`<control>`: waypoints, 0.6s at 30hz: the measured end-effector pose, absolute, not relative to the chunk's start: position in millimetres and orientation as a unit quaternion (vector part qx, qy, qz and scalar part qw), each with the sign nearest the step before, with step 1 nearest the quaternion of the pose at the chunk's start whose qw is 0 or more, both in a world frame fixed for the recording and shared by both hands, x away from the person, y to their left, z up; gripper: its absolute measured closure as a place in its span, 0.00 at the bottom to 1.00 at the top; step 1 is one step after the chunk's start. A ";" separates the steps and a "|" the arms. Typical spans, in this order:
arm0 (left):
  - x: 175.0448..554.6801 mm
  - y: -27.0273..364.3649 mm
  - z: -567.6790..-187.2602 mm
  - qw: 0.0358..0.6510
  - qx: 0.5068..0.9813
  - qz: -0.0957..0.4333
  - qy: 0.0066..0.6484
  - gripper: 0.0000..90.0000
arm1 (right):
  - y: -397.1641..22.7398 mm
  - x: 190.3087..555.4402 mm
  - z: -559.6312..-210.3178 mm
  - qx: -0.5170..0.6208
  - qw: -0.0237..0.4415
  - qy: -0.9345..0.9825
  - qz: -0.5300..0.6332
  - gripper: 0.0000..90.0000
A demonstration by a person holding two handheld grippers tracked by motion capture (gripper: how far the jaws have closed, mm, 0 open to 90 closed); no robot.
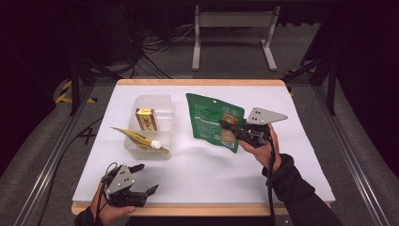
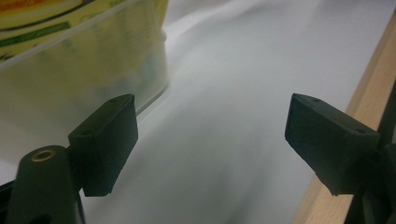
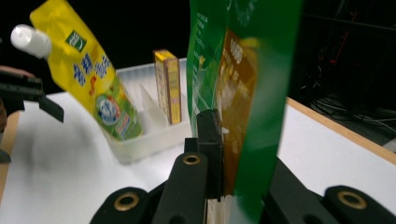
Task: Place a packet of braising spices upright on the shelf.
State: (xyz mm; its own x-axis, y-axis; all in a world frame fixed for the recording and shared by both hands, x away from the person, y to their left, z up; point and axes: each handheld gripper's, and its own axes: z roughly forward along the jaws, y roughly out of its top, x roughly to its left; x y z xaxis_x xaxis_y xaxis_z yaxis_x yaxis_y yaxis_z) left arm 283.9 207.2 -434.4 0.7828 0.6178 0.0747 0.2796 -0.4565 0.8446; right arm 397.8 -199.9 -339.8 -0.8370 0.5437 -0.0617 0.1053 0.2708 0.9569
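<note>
My right gripper [image 1: 227, 125] is shut on the lower edge of a green snack pouch [image 1: 209, 117], which hangs tilted above the table's middle. In the right gripper view the pouch [image 3: 252, 70] stands upright between the jaws of the right gripper [image 3: 224, 151]. A clear plastic bin [image 1: 151, 101] at the left holds an upright yellow box [image 1: 146, 119] and a yellow spout pouch [image 1: 134, 137] with a white cap. My left gripper [image 1: 147, 179] stands open and empty near the front left edge. Its jaws [image 2: 210, 140] are spread wide, just in front of the bin's wall [image 2: 70, 84].
A white sheet [image 1: 202, 169] covers the table, with a wooden edge [image 1: 188, 209] at the front. Behind the table stand a grey metal frame [image 1: 233, 21] and loose cables on the floor. Dark rails run along both sides.
</note>
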 end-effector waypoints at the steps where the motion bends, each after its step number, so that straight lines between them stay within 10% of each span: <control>1: 284.2 209.3 -434.7 0.450 0.829 0.187 0.275 0.19 | -196.3 400.4 -338.3 0.210 0.195 0.772 0.567 0.99; 18: 288.1 215.3 -443.2 0.463 0.823 0.168 0.284 0.15 | -121.2 455.0 -324.4 0.215 0.195 0.761 0.581 0.99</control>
State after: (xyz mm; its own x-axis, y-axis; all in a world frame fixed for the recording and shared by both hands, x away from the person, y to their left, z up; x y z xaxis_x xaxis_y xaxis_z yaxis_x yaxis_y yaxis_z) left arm 288.1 215.3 -443.2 0.7823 0.6227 0.0130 0.3120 -0.4098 0.8571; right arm 455.0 -121.2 -324.4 -0.8311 0.5541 -0.0469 0.1010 0.2333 0.9671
